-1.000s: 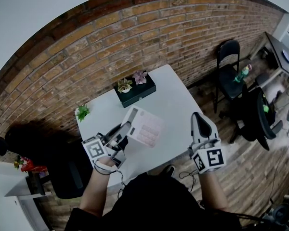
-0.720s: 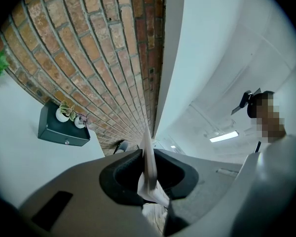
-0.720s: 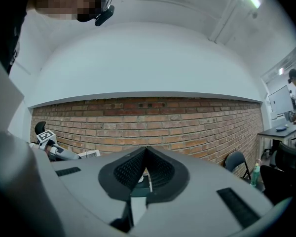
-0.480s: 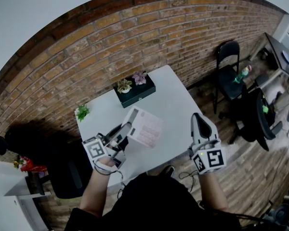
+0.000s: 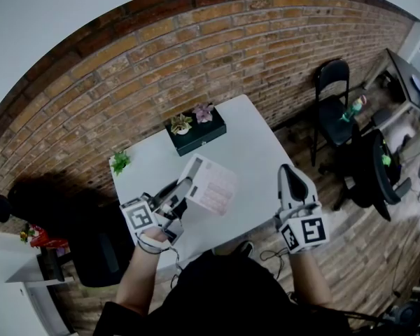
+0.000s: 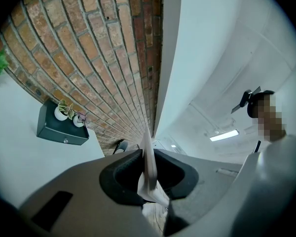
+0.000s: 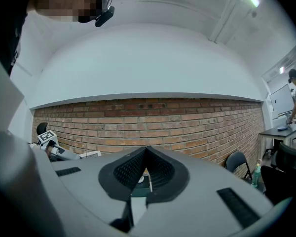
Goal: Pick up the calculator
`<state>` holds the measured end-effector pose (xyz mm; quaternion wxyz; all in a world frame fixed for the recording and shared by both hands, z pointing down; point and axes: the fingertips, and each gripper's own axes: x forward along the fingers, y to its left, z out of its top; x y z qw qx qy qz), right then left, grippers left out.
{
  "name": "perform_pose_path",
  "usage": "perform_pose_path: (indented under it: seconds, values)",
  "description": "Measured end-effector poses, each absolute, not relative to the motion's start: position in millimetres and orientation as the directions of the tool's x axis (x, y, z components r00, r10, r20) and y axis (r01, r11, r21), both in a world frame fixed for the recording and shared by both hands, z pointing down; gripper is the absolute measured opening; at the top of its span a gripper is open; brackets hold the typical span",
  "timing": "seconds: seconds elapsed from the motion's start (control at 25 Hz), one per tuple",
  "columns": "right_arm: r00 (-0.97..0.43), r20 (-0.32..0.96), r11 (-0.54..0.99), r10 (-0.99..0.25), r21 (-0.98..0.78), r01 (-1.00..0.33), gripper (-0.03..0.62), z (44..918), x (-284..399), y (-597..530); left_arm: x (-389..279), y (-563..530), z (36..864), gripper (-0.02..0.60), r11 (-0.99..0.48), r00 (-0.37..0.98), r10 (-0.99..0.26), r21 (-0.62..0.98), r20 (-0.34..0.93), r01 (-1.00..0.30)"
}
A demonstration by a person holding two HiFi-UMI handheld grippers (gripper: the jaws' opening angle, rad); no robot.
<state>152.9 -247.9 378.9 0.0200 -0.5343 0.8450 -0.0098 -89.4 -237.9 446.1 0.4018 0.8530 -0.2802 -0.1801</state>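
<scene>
The left hand-held gripper (image 5: 184,189) is clamping the calculator (image 5: 211,185) by one thin edge over the worktop (image 5: 255,145) — probably light, stiff, slick plastic, so liable to pivot. The right hand-held gripper (image 5: 289,173) is hovering closed, empty.

Desk (image 5: 259,149) before a brick wall (image 5: 161,61), clock read from the desk's middle in the head view.

A box (image 5: 196,135) holding two small plants sits on the desk's edge at 12 o'clock, nearest the wall. A leafy sprig (image 5: 120,163) lies at the 10 o'clock corner. The calculator (image 5: 213,185) is over the middle, its edge between the fingers of the left gripper (image 5: 185,186), which reaches in from 8 o'clock. The right gripper (image 5: 287,170) is at 4 o'clock. A chair (image 5: 334,100) stands on the floor at 2 o'clock.
</scene>
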Motion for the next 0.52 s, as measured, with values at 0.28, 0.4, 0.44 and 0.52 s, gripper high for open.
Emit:
perform_pose_path:
  seconds: [0.28,0.4,0.44,0.52]
  values:
    - [-0.444,-0.021,0.445,-0.896,-0.039,-0.895,0.005,378,156,-247,-85,-235,445,0.058,-0.515,0.775,-0.628,0.785,-0.073,-0.344]
    - [-0.450,-0.021,0.451,-0.893,-0.037,-0.892,0.005,377,159,-245,-82,-233,448,0.058,-0.507,0.771,-0.633,0.787,-0.065,-0.350]
    - [-0.452,-0.021,0.452,-0.892,-0.036,-0.891,0.004,377,161,-244,-81,-231,450,0.058,-0.500,0.770,-0.636,0.791,-0.059,-0.353]
    - [-0.456,-0.021,0.456,-0.890,-0.035,-0.889,0.004,377,164,-242,-79,-229,456,0.058,-0.484,0.766,-0.641,0.798,-0.044,-0.359]
